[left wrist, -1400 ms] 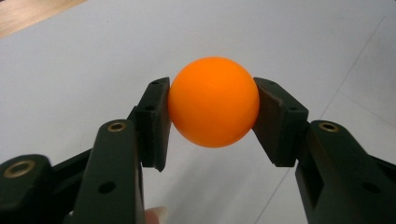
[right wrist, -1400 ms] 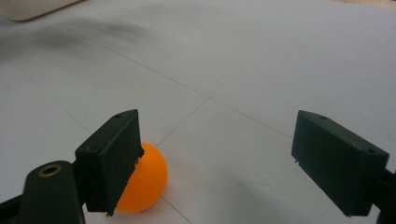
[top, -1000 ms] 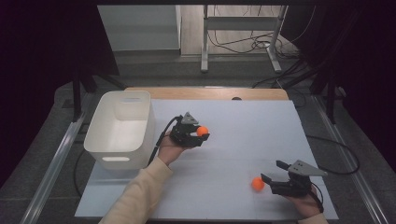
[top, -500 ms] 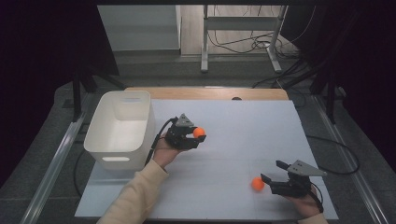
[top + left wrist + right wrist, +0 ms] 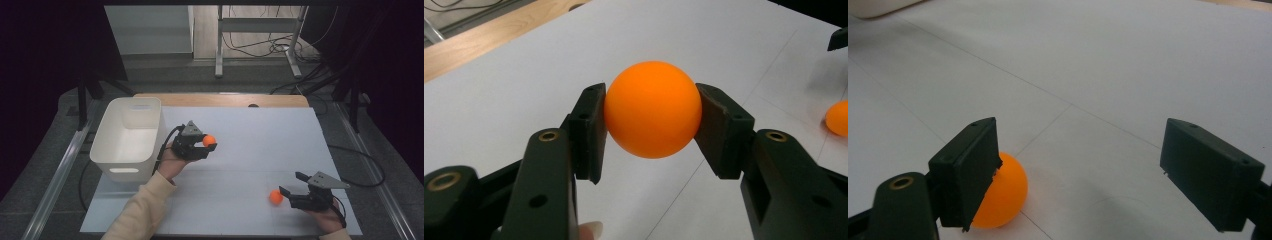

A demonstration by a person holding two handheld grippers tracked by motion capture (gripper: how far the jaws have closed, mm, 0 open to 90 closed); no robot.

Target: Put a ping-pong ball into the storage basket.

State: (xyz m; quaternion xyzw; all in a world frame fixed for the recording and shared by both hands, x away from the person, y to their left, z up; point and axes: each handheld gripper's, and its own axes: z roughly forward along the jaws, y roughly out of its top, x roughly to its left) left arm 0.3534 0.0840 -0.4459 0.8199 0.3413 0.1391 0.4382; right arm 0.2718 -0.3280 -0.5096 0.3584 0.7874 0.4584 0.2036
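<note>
Now the left gripper (image 5: 206,145) pinches 1 orange ball (image 5: 652,109) between its fingers (image 5: 591,131), held above the white tabletop (image 5: 260,140) near the white bin (image 5: 127,137). Right gripper (image 5: 1080,172) fingers stand spread, a second orange ball (image 5: 275,196) lying on the tabletop beside 1 finger.

There are no words, numbers, labels or signs to read in any of the pictures.
</note>
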